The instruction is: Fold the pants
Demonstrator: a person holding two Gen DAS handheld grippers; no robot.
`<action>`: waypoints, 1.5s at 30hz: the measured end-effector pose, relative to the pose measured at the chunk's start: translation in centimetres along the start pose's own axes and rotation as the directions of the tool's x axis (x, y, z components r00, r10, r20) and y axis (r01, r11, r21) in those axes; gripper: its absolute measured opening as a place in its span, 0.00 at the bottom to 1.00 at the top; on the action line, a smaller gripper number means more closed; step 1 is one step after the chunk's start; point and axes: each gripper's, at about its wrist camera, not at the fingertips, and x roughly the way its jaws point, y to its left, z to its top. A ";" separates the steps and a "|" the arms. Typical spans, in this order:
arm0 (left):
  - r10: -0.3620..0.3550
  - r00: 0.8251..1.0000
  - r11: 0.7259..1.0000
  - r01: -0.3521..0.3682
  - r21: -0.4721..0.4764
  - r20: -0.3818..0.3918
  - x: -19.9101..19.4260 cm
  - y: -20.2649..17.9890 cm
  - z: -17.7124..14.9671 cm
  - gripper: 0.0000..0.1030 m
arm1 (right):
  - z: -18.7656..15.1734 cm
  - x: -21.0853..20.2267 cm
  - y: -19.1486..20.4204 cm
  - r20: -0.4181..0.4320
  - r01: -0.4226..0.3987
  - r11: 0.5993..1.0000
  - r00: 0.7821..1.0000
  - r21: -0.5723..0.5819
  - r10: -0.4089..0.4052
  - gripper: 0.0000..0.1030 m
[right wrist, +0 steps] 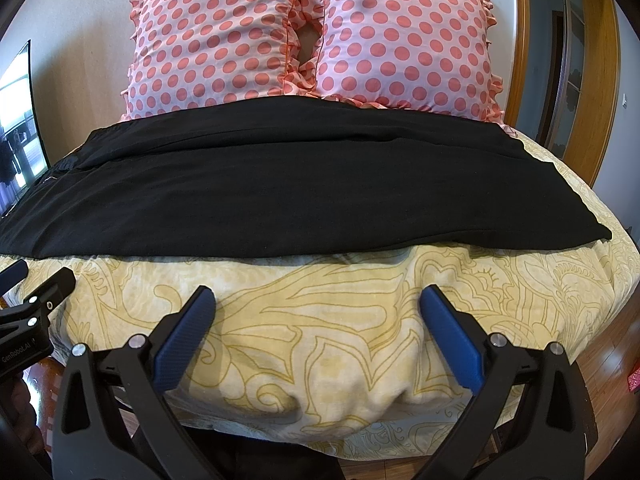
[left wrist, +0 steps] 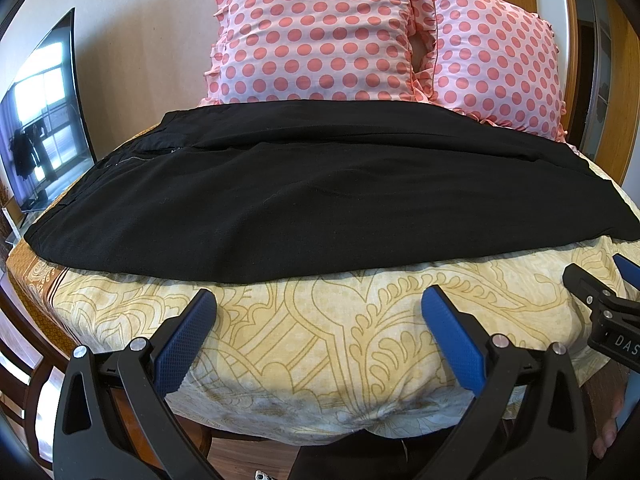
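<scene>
Black pants (left wrist: 320, 184) lie flat across the bed (left wrist: 320, 340), running side to side, with the far edge up against two pink polka-dot pillows (left wrist: 316, 32) that stand at the head end. Pants look folded lengthwise, one leg stacked on the other; a seam line runs along the upper part, and a zipper shows near the left end in the left wrist view. Near edge of the pants sits just beyond the fingertips of both grippers, not touching. Left gripper (left wrist: 320, 300) is spread wide with nothing between its blue pads (left wrist: 184, 344), hovering over the yellow patterned bedspread (left wrist: 320, 360) at the near edge of the bed. Right gripper (right wrist: 318, 300) is the same: fingers wide apart, holding nothing, over the bedspread just short of the pants (right wrist: 300, 184). Each gripper shows up at the edge of the other's view, so they sit side by side. Right end of the pants stops short of the bed's right side. TV screen (left wrist: 44, 120) stands off to the left against the wall; wooden door frame (right wrist: 600, 80) on the right.
</scene>
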 end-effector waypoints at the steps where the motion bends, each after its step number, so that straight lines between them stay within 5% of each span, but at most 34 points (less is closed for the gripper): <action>1: 0.000 1.000 1.000 0.000 0.000 0.000 0.0 0.0 0.0 0.99 | 0.0 0.0 0.0 0.000 0.000 1.000 1.000 0.000 0.000 0.98; 45: 0.000 1.000 1.000 0.000 0.001 0.000 0.0 0.0 0.0 0.99 | -0.1 -0.1 0.4 0.001 -0.001 1.000 1.000 0.001 0.001 0.98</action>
